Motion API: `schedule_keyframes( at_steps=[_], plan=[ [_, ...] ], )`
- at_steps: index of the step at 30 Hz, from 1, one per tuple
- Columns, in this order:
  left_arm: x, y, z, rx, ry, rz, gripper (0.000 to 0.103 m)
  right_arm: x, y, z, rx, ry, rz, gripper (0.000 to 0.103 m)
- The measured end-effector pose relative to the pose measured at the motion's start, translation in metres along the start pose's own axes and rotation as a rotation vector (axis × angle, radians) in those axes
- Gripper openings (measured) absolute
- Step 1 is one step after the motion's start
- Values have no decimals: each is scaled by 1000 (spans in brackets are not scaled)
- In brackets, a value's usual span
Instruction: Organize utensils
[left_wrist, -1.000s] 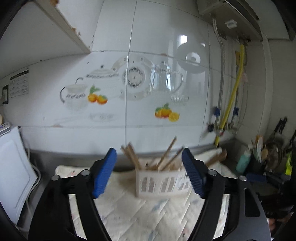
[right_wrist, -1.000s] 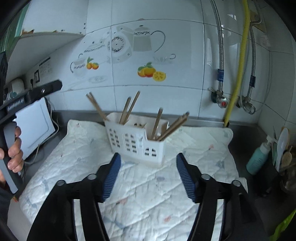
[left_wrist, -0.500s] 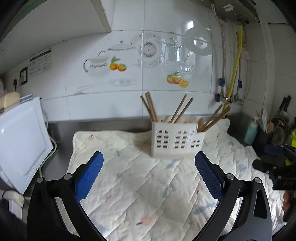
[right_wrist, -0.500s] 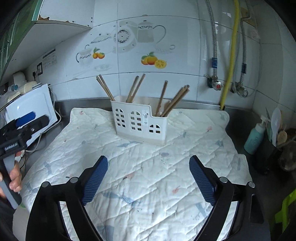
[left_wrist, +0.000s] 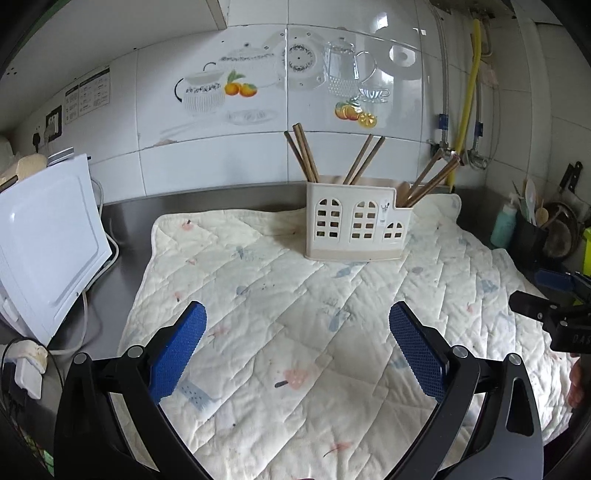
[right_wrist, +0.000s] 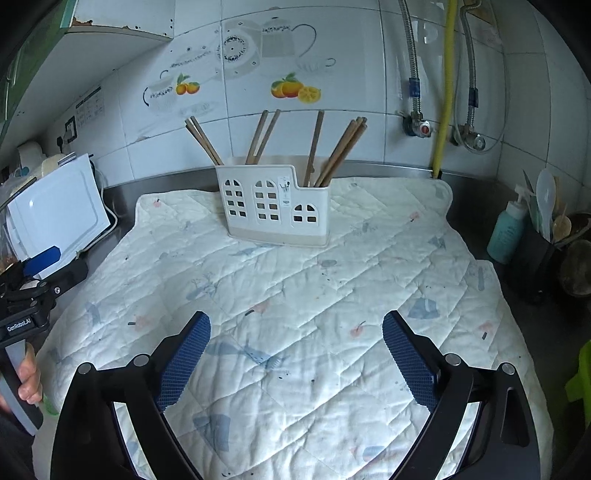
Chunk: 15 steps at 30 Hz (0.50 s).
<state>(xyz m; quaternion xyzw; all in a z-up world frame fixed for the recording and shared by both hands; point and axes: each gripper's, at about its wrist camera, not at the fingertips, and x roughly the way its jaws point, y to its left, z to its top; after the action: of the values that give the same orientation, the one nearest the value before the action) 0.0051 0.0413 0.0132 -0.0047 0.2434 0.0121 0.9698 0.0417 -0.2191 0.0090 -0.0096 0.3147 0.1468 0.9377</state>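
Chopsticks (left_wrist: 306, 153) stood in a white utensil holder (left_wrist: 354, 227) at the far side of the quilted mat (left_wrist: 295, 302), well away from both grippers. Nearest the lens, the left gripper (left_wrist: 297, 345) had its blue pads (left_wrist: 177, 347) spread wide with only bare mat between them. The right gripper (right_wrist: 295, 352) was likewise wide, its jaws opening a touch more, nothing between its pads (right_wrist: 183, 363) either (just the printed quilting below). Further out, the holder, with arched cut-out windows, stood upright on the mat near the steel backsplash; wooden chopsticks leaned out of it in several bunches, some tilted left, some right. In the left wrist view the right gripper showed at the right edge; in the right wrist view a hand (right_wrist: 29, 380) held the left gripper's handle at the left edge. Beyond the mat, a white appliance (left_wrist: 44, 236) sat to the left, and a teal bottle (right_wrist: 506, 230) stood to the right.
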Motion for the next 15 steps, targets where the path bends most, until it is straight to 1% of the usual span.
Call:
schedule_keyframes(
  at_steps=[4,9,15],
  plan=[
    [0,3,-2,-3,7,-11,98,0,-1,-1,4,0,-6,92],
    [1,7,-5,-19,10,-4,98,0,-1,-1,2,1,-6,92],
    [3,8,-7,-11,19,8,98,0,0,-2,-2,2,-1,92]
  ],
)
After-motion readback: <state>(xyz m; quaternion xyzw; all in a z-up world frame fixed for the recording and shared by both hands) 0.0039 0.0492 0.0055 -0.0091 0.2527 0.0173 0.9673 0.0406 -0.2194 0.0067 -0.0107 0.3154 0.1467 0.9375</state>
